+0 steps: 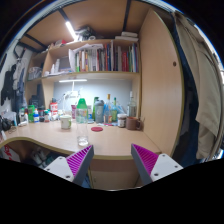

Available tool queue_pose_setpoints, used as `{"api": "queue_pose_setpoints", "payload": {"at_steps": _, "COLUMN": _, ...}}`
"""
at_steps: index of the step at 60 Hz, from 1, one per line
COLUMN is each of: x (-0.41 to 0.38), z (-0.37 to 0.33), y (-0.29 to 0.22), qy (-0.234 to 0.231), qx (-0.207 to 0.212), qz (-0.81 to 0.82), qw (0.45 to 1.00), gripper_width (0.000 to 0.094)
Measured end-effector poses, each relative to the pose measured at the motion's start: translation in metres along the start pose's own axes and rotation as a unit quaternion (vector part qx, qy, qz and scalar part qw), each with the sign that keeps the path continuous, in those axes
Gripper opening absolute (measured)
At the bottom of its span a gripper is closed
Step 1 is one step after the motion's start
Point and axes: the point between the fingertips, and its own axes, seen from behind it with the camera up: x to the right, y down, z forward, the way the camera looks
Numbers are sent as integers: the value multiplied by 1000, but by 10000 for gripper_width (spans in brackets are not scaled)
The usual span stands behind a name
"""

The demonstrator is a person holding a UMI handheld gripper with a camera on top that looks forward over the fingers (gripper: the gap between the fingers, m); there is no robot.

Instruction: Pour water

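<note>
1. Near the desk point(110, 140) front edge: clear glass point(82, 140), upright, just ahead of the left finger, slightly left of centre.
2. gripper point(113, 160) fingers apart, holding nothing.
3. Bottles point(98, 108) stand well beyond, along the back edge.
4. Which one is the water source: can't tell.

One camera only, riding on the hand-held gripper point(111, 163) and looking forward along its fingers from well back. It faces the surface point(95, 140) square-on, wall and bookshelf point(95, 58) behind, ceiling light above, taking in the whole corner.
</note>
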Motion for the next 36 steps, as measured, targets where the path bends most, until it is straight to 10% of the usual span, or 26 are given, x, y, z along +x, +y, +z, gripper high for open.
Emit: {"api": "queue_pose_setpoints", "payload": {"at_steps": 36, "x": -64, "z": 75, "y": 2, "qy": -51, "qx": 10, "qz": 15, "qw": 999, "gripper_width": 836}}
